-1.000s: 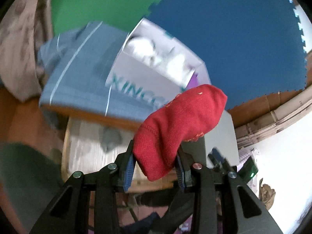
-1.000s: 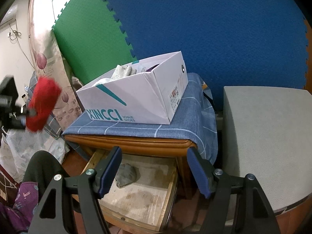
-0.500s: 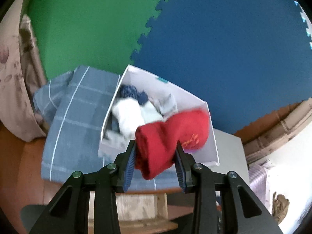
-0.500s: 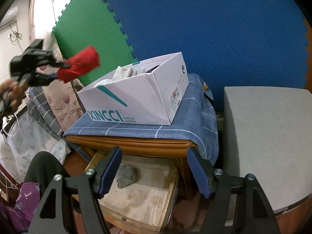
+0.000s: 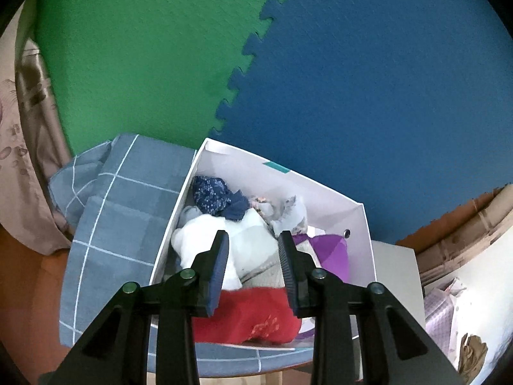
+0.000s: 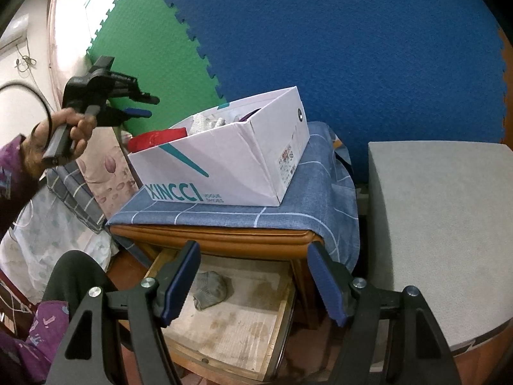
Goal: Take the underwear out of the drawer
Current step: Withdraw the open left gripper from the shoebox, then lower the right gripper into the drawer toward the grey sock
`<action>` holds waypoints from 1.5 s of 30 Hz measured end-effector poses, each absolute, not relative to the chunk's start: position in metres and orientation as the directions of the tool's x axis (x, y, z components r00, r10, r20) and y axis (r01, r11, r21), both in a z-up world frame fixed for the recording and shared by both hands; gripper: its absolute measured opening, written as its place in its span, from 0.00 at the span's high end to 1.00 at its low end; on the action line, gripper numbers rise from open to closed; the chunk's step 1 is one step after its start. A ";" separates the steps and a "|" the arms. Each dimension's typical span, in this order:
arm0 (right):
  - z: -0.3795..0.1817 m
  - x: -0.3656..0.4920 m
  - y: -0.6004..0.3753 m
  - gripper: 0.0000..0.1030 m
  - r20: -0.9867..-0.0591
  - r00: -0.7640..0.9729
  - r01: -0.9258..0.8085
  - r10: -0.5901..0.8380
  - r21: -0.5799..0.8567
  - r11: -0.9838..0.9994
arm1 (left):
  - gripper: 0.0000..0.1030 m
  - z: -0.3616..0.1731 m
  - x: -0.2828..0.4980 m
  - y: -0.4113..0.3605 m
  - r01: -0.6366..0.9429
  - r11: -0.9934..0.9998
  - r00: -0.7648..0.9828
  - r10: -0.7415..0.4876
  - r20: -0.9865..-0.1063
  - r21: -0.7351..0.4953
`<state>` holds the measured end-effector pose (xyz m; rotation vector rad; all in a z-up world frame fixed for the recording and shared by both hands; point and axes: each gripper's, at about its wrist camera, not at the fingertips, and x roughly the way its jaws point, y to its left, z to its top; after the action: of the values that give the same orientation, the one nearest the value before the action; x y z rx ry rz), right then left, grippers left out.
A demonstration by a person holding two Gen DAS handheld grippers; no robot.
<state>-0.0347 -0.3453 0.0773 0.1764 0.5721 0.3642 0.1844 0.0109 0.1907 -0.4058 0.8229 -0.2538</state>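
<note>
our left gripper [image 5: 253, 250] hovers over the white shoe box [image 5: 362, 224] with its jaws spread and nothing between them. the red underwear [image 5: 247, 314] lies loose in the box at six o'clock of the fingertips, against the near wall. past it, toward twelve o'clock, the box is crowded with a white bundle [image 5: 250, 243], a dark blue speckled piece [image 5: 211, 194] and a purple item [image 5: 330, 253].

from the right wrist, our right gripper [image 6: 253, 276] is wide open and empty, aimed at the pulled-out drawer [image 6: 243, 324]. a crumpled grey piece of underwear [image 6: 210, 288] rests on the drawer floor just at three o'clock of the left finger pad. the orange edge of the cabinet top [image 6: 211, 237] overhangs the drawer at twelve o'clock. the box sits on a blue checked cloth [image 6: 320, 192] draped over that cabinet. a grey padded surface [image 6: 439, 224] stands at three o'clock, beside the cabinet. green [image 6: 154, 51] and blue foam mats [image 6: 352, 38] line the wall behind.
</note>
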 end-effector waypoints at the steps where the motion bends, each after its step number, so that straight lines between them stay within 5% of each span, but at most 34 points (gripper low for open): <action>1: 0.077 -0.035 -0.345 0.31 -0.496 0.779 -0.288 0.384 0.262 0.921 | 0.73 0.189 0.180 0.012 0.066 0.890 0.658 -0.379 -0.651 -0.451; 8: 0.076 -0.033 -0.335 0.31 -0.524 0.770 -0.294 0.364 0.216 0.931 | 0.66 0.185 0.138 0.039 0.077 0.879 0.725 -0.373 -0.579 -0.470; 13: 0.073 -0.030 -0.325 0.31 -0.552 0.757 -0.304 0.350 0.176 0.936 | 0.22 0.173 0.083 0.070 0.031 0.939 0.809 -0.225 -0.543 -0.343; 18: 0.065 -0.027 -0.298 0.31 -0.621 0.704 -0.368 0.345 0.096 0.925 | 0.03 0.135 0.030 0.106 -0.038 0.989 0.842 -0.046 -0.537 -0.143; 23: 0.041 -0.024 -0.242 0.31 -0.720 0.573 -0.513 0.392 0.059 0.857 | 0.03 0.086 0.000 0.163 -0.174 0.974 0.812 0.060 -0.580 -0.142; 30: -0.013 0.003 -0.155 0.31 -0.835 0.423 -0.666 0.351 -0.024 0.746 | 0.03 0.046 -0.028 0.232 -0.361 0.835 0.811 0.062 -0.581 -0.415; 34: -0.051 0.018 -0.118 0.31 -0.890 0.360 -0.729 0.282 -0.079 0.680 | 0.03 0.041 -0.034 0.240 -0.389 0.799 0.817 0.068 -0.573 -0.459; 45: -0.127 0.046 -0.060 0.31 -0.935 0.326 -0.800 0.139 -0.195 0.567 | 0.01 0.056 -0.030 0.200 -0.327 0.908 0.836 0.149 -0.529 -0.262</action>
<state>0.0463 -0.0601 -0.1266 -0.7462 1.0662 0.6966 -0.0305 0.1996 0.0557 -0.3538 0.5249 0.2578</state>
